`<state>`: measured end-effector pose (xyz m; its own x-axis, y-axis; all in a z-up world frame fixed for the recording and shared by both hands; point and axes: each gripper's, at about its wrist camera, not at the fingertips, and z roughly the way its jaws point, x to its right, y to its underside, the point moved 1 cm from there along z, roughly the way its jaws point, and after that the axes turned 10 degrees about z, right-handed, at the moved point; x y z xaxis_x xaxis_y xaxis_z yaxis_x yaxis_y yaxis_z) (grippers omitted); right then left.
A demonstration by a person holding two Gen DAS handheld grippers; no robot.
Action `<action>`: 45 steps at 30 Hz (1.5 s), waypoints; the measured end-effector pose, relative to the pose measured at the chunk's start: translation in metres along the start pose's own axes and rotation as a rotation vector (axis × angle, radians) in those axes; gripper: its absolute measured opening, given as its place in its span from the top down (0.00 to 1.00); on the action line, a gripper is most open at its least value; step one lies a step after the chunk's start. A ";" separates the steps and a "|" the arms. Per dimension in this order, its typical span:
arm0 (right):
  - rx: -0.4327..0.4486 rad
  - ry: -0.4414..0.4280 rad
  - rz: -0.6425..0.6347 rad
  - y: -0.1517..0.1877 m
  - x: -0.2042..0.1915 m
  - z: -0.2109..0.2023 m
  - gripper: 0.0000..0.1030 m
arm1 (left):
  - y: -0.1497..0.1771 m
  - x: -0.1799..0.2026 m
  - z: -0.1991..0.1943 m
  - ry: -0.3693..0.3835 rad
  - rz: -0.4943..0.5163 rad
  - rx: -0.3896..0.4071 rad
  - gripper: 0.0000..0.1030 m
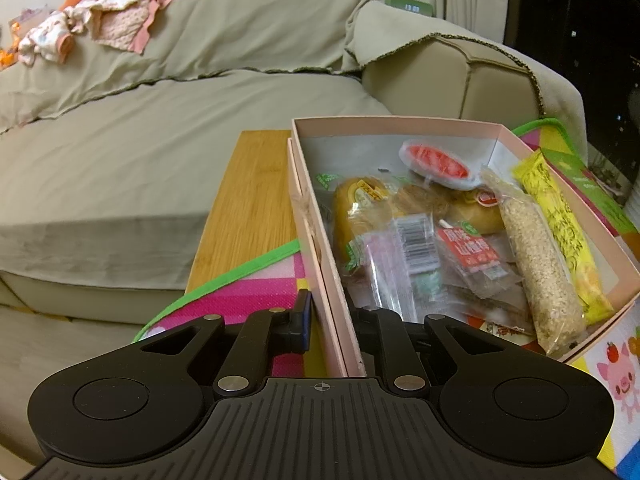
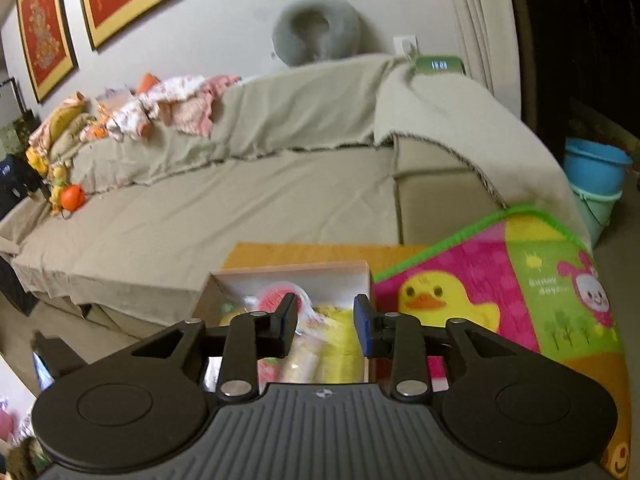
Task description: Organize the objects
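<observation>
A pink cardboard box sits on a colourful play mat over a wooden table. It holds several wrapped snacks: a yellow bar, a sesame stick, buns and a red-topped jelly cup. My left gripper straddles the box's left wall, one finger outside and one inside, closed on it. In the right wrist view the same box lies below my right gripper, which is open and empty above the snacks.
A beige covered sofa runs behind the table, with clothes and toys on it. The wooden table edge shows left of the box. The play mat lies to the right. Blue and green buckets stand far right.
</observation>
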<state>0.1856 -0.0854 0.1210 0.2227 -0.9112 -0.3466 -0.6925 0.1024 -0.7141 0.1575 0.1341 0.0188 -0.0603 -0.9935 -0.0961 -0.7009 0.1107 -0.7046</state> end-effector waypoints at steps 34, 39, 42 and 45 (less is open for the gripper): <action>-0.007 0.190 -0.104 0.096 0.057 0.017 0.26 | -0.038 0.042 0.031 -0.086 0.097 0.043 0.55; 0.041 0.229 -0.160 0.115 0.063 -0.013 0.00 | -0.022 0.030 -0.008 -0.078 -0.027 0.161 0.49; 0.033 0.236 -0.206 0.133 0.061 -0.030 0.00 | -0.004 0.040 -0.054 -0.106 -0.012 0.268 0.51; 0.014 0.216 -0.234 0.155 0.055 -0.038 0.00 | 0.023 0.061 -0.087 -0.086 0.016 0.284 0.51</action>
<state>0.0644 -0.1353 0.0148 0.2228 -0.9742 -0.0353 -0.6300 -0.1162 -0.7678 0.0757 0.0741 0.0579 -0.0010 -0.9871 -0.1598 -0.4723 0.1413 -0.8700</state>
